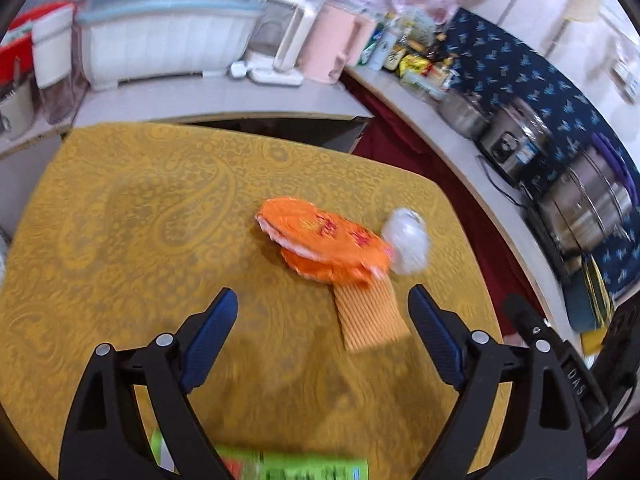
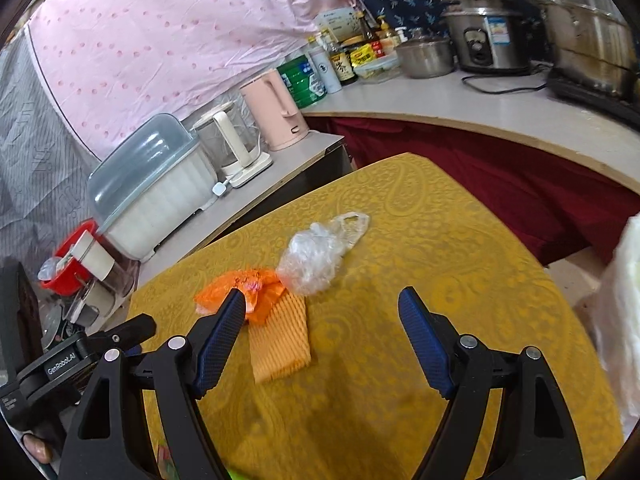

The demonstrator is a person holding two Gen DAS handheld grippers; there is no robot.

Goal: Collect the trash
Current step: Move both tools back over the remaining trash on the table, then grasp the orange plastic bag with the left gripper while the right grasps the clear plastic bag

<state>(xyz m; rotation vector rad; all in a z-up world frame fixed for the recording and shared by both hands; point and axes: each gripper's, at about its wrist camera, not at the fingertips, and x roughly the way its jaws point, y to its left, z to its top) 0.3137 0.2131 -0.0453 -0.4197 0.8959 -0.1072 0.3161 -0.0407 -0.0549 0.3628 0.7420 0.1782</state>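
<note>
On the yellow patterned table [image 1: 140, 216] lie an orange wrapper [image 1: 324, 244], a ribbed yellow foam sleeve [image 1: 370, 318] partly under it, and a crumpled clear plastic bag [image 1: 406, 246] at its right. My left gripper [image 1: 322, 306] is open and empty, a short way in front of them. In the right wrist view the same orange wrapper [image 2: 262, 294], foam sleeve [image 2: 280, 346] and clear bag [image 2: 316, 256] lie just ahead of my right gripper [image 2: 322, 306], which is open and empty. A green packet [image 1: 296, 468] lies at the table's near edge.
A side counter [image 2: 276, 176] holds a lidded white container [image 2: 152, 196], a blender [image 2: 232, 140] and a pink kettle [image 2: 276, 110]. A curved counter [image 2: 500, 108] carries bottles, pots and a rice cooker [image 2: 488, 36]. A white bag [image 2: 624, 320] stands at the right edge.
</note>
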